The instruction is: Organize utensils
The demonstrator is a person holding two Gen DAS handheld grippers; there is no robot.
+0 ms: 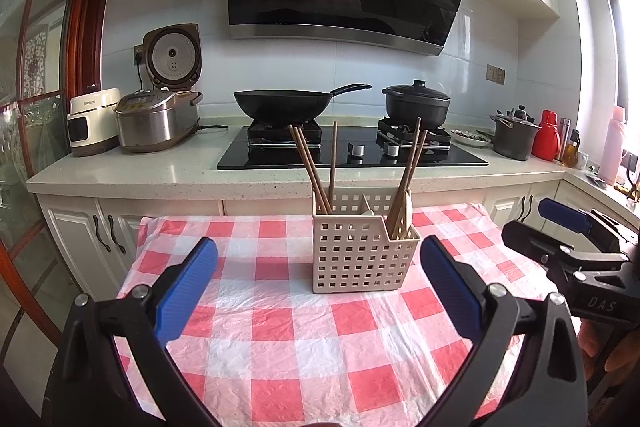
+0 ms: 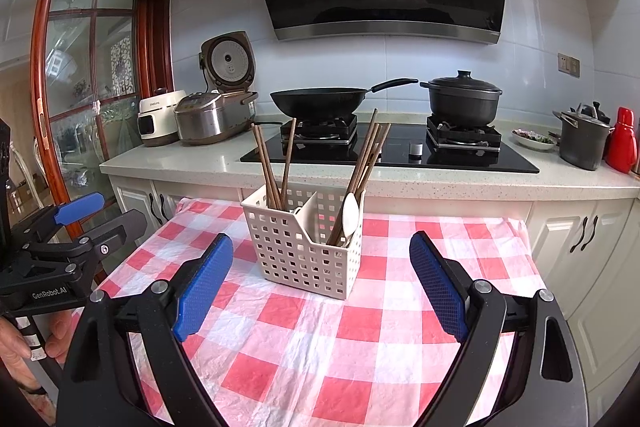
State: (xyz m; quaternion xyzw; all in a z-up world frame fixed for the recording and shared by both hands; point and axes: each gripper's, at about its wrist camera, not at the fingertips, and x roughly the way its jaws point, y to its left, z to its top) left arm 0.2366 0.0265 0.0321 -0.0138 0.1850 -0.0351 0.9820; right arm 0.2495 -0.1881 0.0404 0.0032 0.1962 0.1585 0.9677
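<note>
A beige perforated utensil caddy (image 1: 362,254) stands on the red-and-white checked tablecloth (image 1: 280,347), also in the right wrist view (image 2: 308,247). Its left compartment holds brown chopsticks (image 1: 314,169). Its right compartment holds more chopsticks (image 2: 368,163) and a white spoon (image 2: 350,213). My left gripper (image 1: 318,287) is open and empty, just in front of the caddy. My right gripper (image 2: 320,287) is open and empty, also in front of it. Each gripper shows at the edge of the other's view.
Behind the table runs a counter (image 1: 160,171) with a black hob, a wok (image 1: 286,105), a black pot (image 1: 416,105), two rice cookers (image 1: 156,119), a grey pot (image 1: 514,137) and a red flask (image 1: 546,139). White cabinets stand below.
</note>
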